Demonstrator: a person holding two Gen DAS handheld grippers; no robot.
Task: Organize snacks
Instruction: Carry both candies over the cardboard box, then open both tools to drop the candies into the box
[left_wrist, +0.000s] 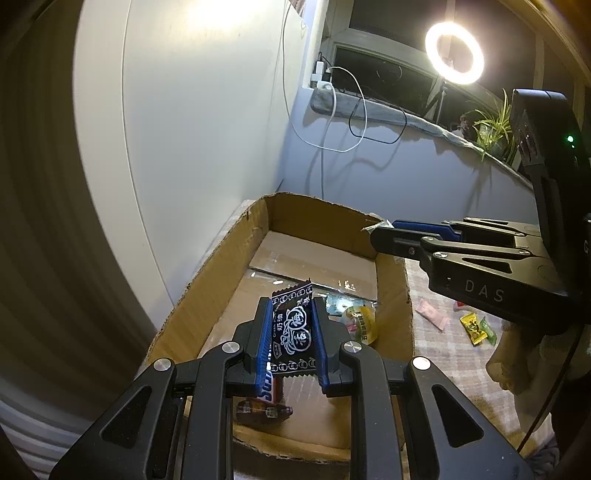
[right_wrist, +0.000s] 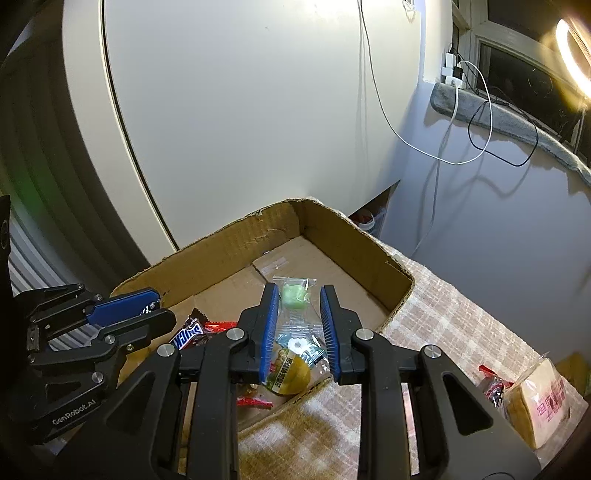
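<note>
Snacks hang over the cardboard box (right_wrist: 343, 236): left gripper (left_wrist: 291, 332) jaws clench a black candy packet (left_wrist: 293, 330), right gripper (right_wrist: 299, 332) jaws grasp a clear green-sweet packet (right_wrist: 295, 302). Each should release low, clear of the rim.

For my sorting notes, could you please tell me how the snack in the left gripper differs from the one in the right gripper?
The left gripper holds a black wrapper with white characters; the right gripper holds a clear wrapper showing a pale green sweet. The black wrapper is opaque and flat; the clear wrapper bulges around its sweet. Both are pinched over the cardboard box.
</note>
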